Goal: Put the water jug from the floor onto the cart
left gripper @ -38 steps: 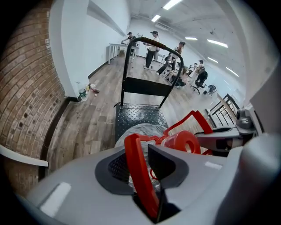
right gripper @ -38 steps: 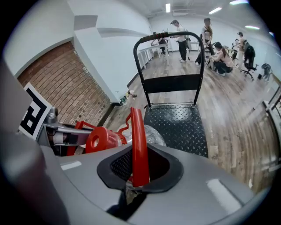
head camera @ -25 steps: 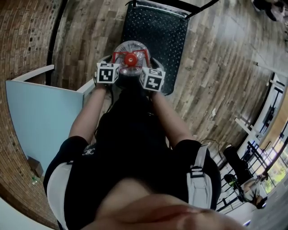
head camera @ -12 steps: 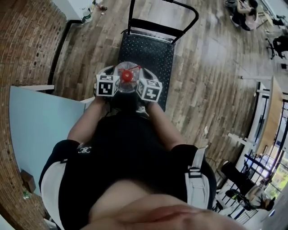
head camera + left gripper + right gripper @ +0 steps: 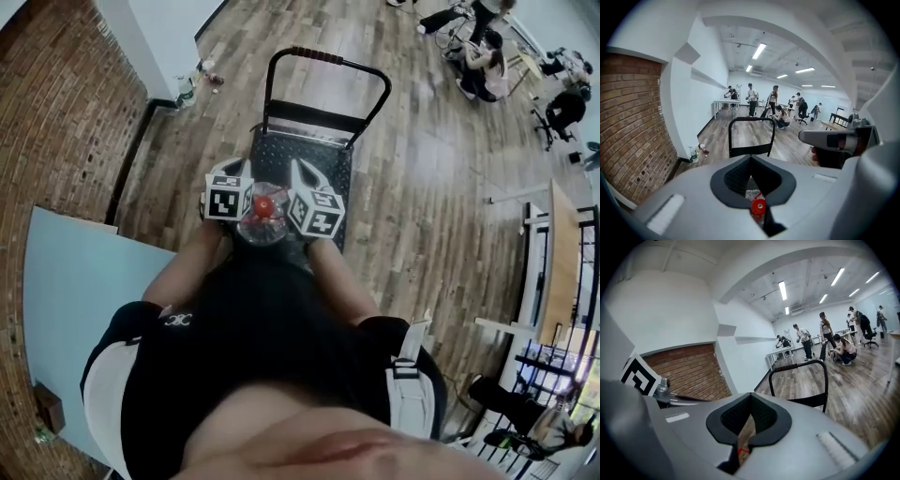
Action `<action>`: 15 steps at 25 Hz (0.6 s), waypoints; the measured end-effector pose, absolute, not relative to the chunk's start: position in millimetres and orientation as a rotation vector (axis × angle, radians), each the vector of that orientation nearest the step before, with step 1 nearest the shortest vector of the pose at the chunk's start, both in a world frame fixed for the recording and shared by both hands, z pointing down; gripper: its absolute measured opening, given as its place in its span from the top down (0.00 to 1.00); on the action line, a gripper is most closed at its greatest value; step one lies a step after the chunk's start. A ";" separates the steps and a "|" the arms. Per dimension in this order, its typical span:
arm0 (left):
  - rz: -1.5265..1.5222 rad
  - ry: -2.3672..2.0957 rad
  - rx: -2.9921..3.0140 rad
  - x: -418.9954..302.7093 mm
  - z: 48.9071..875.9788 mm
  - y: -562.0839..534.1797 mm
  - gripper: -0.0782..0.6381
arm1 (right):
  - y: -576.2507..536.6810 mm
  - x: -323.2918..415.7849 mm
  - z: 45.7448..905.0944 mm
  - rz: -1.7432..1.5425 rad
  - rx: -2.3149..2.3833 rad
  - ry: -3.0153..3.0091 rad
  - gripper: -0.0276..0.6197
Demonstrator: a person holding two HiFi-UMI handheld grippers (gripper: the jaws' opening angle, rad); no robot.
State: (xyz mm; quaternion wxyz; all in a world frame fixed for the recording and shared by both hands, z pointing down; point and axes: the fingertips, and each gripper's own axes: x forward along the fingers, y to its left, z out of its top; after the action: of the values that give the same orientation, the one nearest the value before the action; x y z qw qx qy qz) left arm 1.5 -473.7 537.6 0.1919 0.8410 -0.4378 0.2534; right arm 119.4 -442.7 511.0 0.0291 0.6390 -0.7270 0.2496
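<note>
Holds the water jug (image 5: 263, 220) up off the wooden floor (image 5: 412, 197), slung between the two tools at about the level of their marker cubes (image 5: 228, 197). Has the left tool (image 5: 751, 164) squeezed fully together, with the jug's red cap (image 5: 758, 205) showing just below the pinch, through the dark notch between the jaws. Has the right tool (image 5: 751, 401) squeezed together as well, with a thin red line of the jug's carrying handle (image 5: 743, 451) lying right at the closing point (so both appear to be nipping that handle, though the exact contact is too small to make out). Places the jug, as seen from the head view, over the near end of the cart (image 5: 302, 150), whose black studded deck runs away to an upright push handle (image 5: 328, 58) with a reddish grip. Cannot tell whether the jug's base touches that deck. Stands with a brick wall (image 5: 56, 103) and a pale blue panel (image 5: 75, 291) off to the left. Looks out on several people (image 5: 483, 61) well away at the far end of the room.
</note>
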 end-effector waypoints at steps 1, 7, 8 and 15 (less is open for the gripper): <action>0.703 -1.236 2.377 2.8 534.2 -478.8 0.89 | -448.4 119.8 507.4 0.753 1.976 -2.253 0.94; 0.652 -1.229 2.412 3.2 523.6 -479.8 0.89 | -450.8 117.1 510.2 0.773 1.971 -2.244 0.94; 0.644 -1.226 2.411 3.6 521.5 -478.0 0.89 | -448.8 117.3 511.1 0.783 1.967 -2.241 0.94; 0.662 -1.223 2.403 1.4 525.9 -469.1 0.89 | -440.5 115.5 521.1 0.829 1.945 -2.216 0.94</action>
State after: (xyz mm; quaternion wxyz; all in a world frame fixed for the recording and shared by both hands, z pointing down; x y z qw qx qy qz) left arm 1.4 -469.1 525.9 0.1818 0.8511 -0.4331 0.2345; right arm 115.5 -440.5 521.1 0.0393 0.6344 -0.7230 0.2705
